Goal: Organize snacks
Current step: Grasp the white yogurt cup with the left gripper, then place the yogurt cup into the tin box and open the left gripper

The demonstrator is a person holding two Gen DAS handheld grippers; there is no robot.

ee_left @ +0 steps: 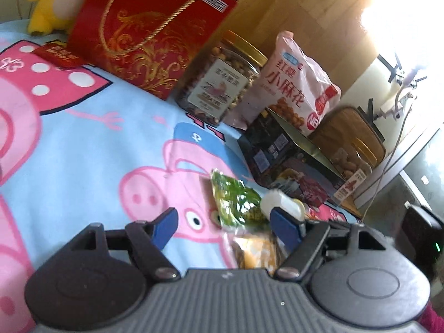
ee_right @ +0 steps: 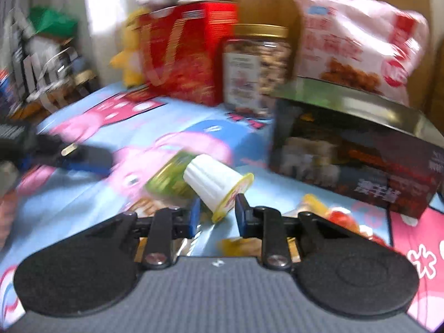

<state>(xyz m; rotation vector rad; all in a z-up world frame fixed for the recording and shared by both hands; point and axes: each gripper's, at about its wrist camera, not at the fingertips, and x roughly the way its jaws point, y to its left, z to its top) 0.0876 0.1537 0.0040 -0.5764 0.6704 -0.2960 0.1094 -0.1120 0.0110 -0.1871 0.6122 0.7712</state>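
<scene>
My right tool (ee_right: pixel 216 213) has its blue pads either side of the rim end of a small white fluted plastic cup with a yellow rim (ee_right: pixel 215 185). The cup lies tilted on its side; the picture is blurred, so I cannot tell whether the pads press on it or stand just clear. The cup rests against a green foil snack packet (ee_right: pixel 169 176), both on the blue cartoon-pig printed cloth (ee_right: pixel 83 202) covering the surface.

My left tool (ee_left: pixel 226 227) stands with its pads well apart and nothing held. The green packet (ee_left: pixel 234 202) lies between and just beyond them, the white cup (ee_left: pixel 280 202) touches the far side of the right-hand pad in that view, and an orange-yellow wrapped snack (ee_left: pixel 254 252) lies below, near the tool's body.

Along the back stand a red gift box with gold scrollwork and a rope handle (ee_left: pixel 147 36), a clear jar of nuts with a gold lid (ee_left: pixel 222 80), and a pink snack bag printed with Chinese characters (ee_left: pixel 294 83). In front of the bag sits a dark rectangular box with an open gold-lined lid (ee_left: pixel 283 158). A yellow plush toy (ee_left: pixel 55 0) sits behind the red box.
</scene>
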